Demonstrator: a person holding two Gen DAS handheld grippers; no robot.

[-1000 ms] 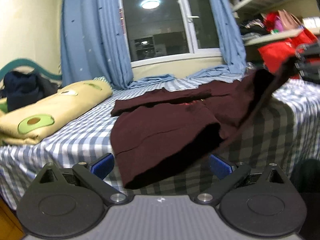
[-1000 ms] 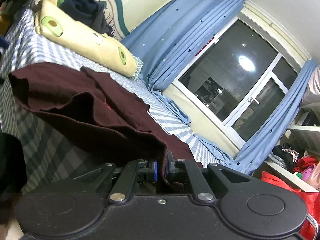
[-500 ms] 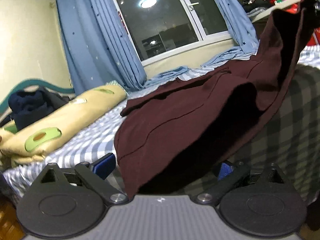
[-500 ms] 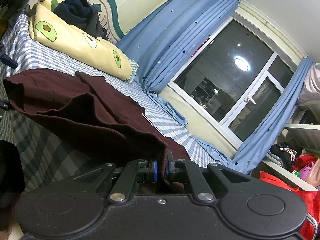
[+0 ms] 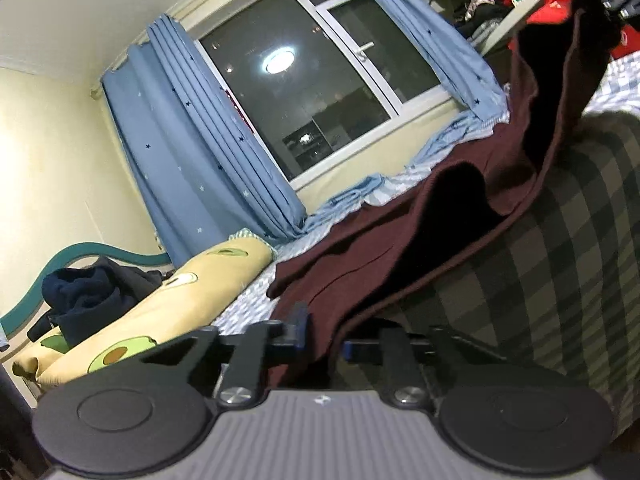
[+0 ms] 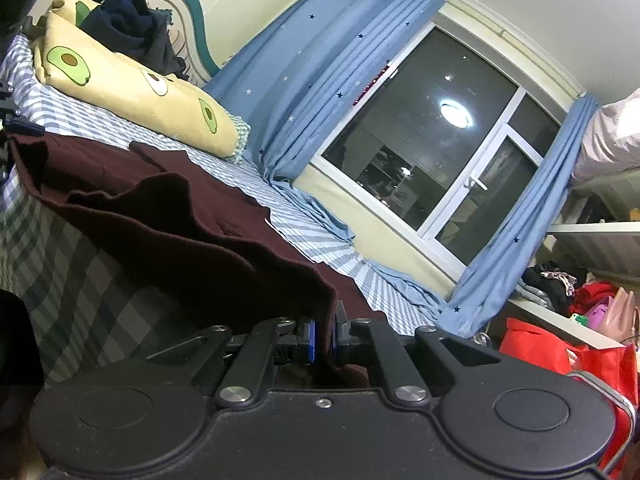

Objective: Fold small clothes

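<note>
Now both hand-held grippers, left (image 5: 324, 338) just closing and right (image 6: 323, 334), pinch the maroon garment (image 6: 168, 216) (soft, limp; best taken at hem corners).

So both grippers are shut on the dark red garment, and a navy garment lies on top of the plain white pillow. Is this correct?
Not quite: the pillow is yellow with avocado prints, as the right wrist view shows. Otherwise correct: left gripper and right gripper pinch the dark red garment, with the navy garment on top.
</note>
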